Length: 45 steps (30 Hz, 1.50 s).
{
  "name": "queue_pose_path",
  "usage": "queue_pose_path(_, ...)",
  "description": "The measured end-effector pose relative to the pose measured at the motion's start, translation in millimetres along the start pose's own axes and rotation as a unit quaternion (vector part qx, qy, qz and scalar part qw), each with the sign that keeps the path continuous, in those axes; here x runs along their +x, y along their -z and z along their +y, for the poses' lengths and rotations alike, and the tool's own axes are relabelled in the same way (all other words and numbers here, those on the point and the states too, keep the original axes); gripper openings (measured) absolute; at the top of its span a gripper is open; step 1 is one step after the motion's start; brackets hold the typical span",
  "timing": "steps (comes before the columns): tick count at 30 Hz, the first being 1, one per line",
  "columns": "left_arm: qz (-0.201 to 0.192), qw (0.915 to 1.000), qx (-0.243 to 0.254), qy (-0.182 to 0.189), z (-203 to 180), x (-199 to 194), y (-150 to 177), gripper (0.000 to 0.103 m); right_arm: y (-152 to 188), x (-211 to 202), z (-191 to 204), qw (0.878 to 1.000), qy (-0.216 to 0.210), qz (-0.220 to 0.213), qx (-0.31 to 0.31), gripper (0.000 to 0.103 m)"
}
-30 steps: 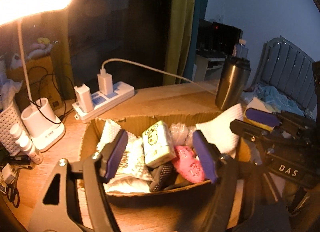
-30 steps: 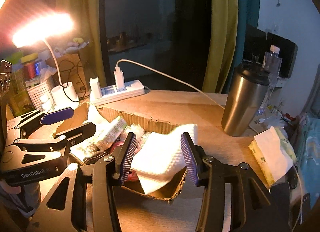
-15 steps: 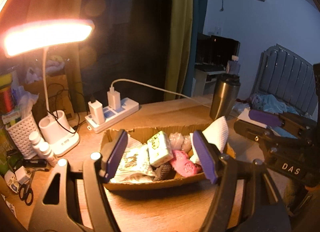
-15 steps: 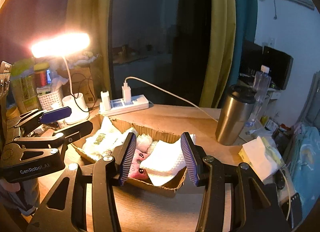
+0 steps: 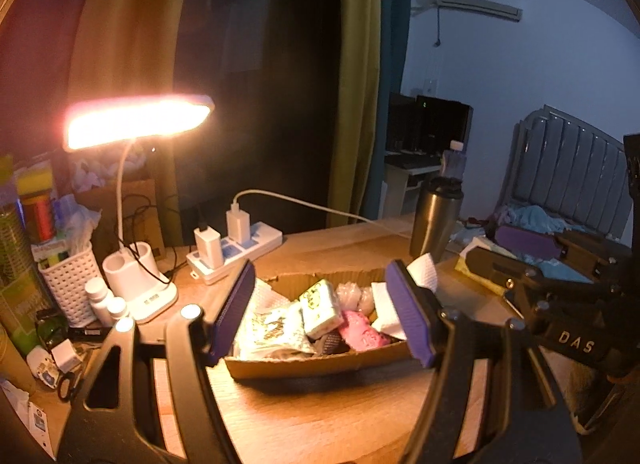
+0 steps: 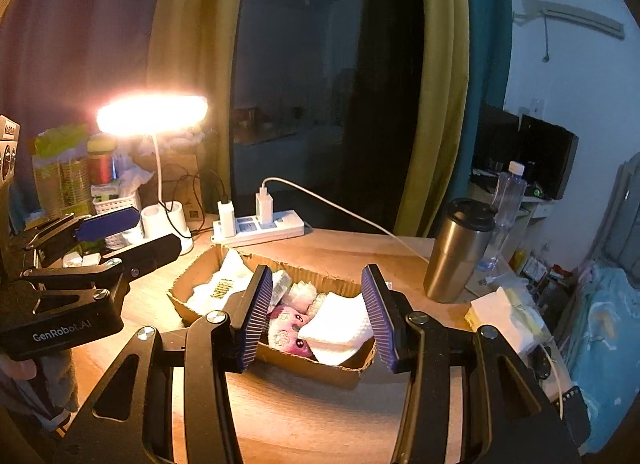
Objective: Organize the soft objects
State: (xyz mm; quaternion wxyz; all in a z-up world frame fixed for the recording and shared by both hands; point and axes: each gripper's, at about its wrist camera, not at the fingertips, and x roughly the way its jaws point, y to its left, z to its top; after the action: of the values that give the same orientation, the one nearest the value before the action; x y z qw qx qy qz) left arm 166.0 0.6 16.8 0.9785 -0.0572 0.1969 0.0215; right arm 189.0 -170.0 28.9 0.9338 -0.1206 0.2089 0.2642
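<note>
On desk: box [image 5: 320,364], soft items packed, towel [image 6: 336,328] overhanging.
Left gripper [image 5: 324,316], right gripper [image 6: 316,312] both apart, empty; towel could slide out if nudged.

Desk lamp [image 5: 138,126] lit, head glaring, white base [image 5: 138,284] at desk left. White lattice basket [image 5: 70,284] just left of base, two small white bottles [image 5: 106,304] in front. Scissors [image 5: 66,382] near desk's left edge. Power strip [image 6: 258,226] behind, two white chargers plugged in; white cable runs right. Steel tumbler [image 6: 456,250] upright at right, clear water bottle [image 6: 508,192] behind it. Tissue pack [image 6: 506,318] near tumbler. Wall air conditioner [image 5: 478,8] top right
</note>
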Motion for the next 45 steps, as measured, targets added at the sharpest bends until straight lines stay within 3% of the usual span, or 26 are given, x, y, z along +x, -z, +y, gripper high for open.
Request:
queue_pose_path(16,-0.041,0.9991,0.005,0.008,-3,-62,0,0.070,2,-63,20,0.999,0.016,-0.034,-0.005,0.050)
queue_pose_path(18,-0.046,0.9989,0.007,0.009,-4,-72,1,0.073,3,-71,23,0.999,0.018,-0.040,-0.002,0.058)
queue_pose_path(20,-0.051,0.9986,0.009,0.011,-6,-80,3,0.086,5,-80,24,0.999,0.017,-0.045,0.005,0.064)
queue_pose_path(25,-0.072,0.9973,0.004,0.011,-5,-107,5,0.091,9,-98,28,0.998,0.035,-0.053,0.018,0.066)
queue_pose_path(33,-0.078,0.9969,0.004,0.005,-1,-142,11,0.092,19,-126,29,0.996,0.056,-0.063,0.032,0.067)
queue_pose_path(45,-0.074,0.9971,0.005,-0.018,0,-148,14,0.092,25,-133,30,0.995,0.063,-0.064,0.036,0.067)
